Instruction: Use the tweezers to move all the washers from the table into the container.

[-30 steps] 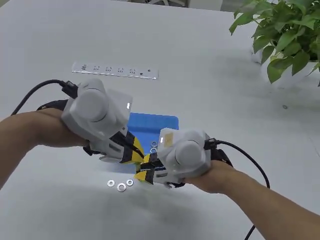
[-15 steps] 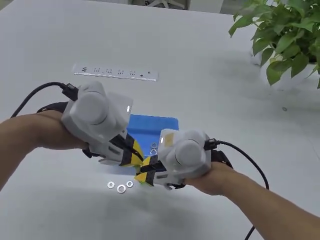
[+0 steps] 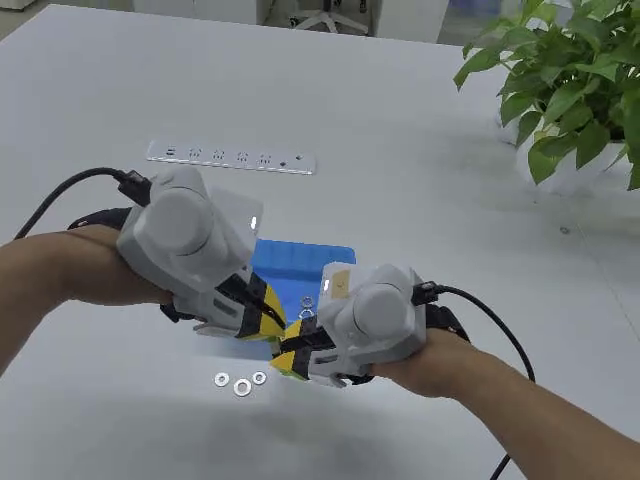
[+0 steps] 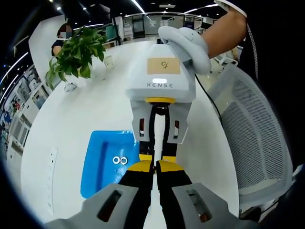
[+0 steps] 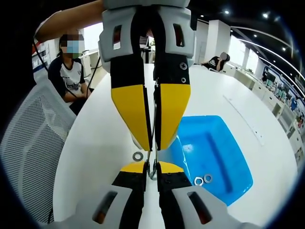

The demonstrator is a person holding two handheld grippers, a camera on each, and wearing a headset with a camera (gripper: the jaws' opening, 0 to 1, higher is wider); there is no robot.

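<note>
Thin metal tweezers [image 5: 153, 125] run between the two grippers, which meet tip to tip above the table just in front of the blue container [image 3: 300, 258]. My left gripper [image 3: 268, 318] [image 5: 153, 143] is shut on the tweezers' upper part. My right gripper [image 3: 290, 358] [image 5: 151, 170] is shut on their lower end. Three washers [image 3: 241, 384] lie on the table left of the right gripper, and one washer [image 5: 138, 156] shows beside the jaws. Two washers [image 4: 119, 160] [image 5: 203, 180] lie inside the container.
A white power strip [image 3: 230, 158] lies farther back on the table. A potted plant [image 3: 570, 80] stands at the back right. Cables trail from both grippers. A mesh chair [image 4: 257, 138] and a seated person [image 5: 71, 71] are beside the table.
The head camera has tilted a little, so the whole picture has shifted down. The grippers stay tip to tip and the washers have not moved.
</note>
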